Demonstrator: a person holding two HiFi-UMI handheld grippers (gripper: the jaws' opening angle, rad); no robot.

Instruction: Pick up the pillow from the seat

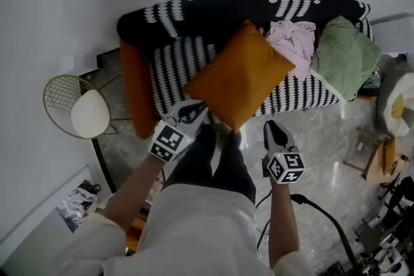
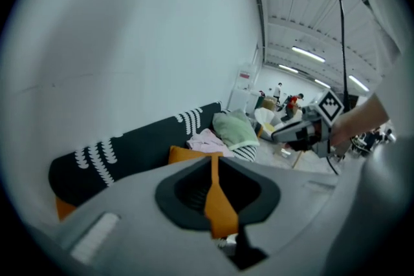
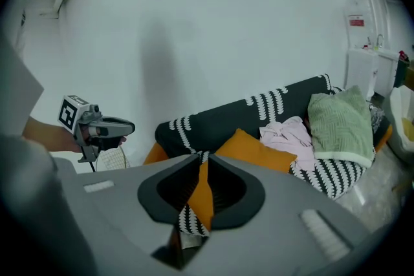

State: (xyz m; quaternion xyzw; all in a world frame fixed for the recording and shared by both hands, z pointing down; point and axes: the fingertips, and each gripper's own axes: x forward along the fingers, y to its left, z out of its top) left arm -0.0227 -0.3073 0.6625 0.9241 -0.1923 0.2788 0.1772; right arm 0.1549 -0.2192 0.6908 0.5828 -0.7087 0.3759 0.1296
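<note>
Near the sofa's (image 1: 213, 10) left end, just off the front edge of its seat, the left hand-held gripper (image 1: 193, 110) points down and forward. Its jaws are parted by only a thin slit and grip nothing; orange shows through the gap in the left gripper view. Directly ahead of it lies the orange pillow (image 1: 240, 74), the task's thing. It sits at the middle of the seat and leans back toward the backrest. It is turned like a diamond, so one diagonal runs from the backrest to the front edge, and its lowest corner hangs over that edge. The left tips sit right at the pillow's lower left edge, though contact cannot be confirmed. The right hand-held gripper (image 1: 275, 129) hangs lower, to the right of the overhanging corner and a little apart from it. Its jaws are likewise barely parted and hold nothing. The left hand looks nearer, and the pillow lies between the two tools, so a two-sided clamp on the lower edges seems likely. Further right on the seat lie a pink cloth (image 1: 292, 39) and a green pillow (image 1: 343, 55).
</note>
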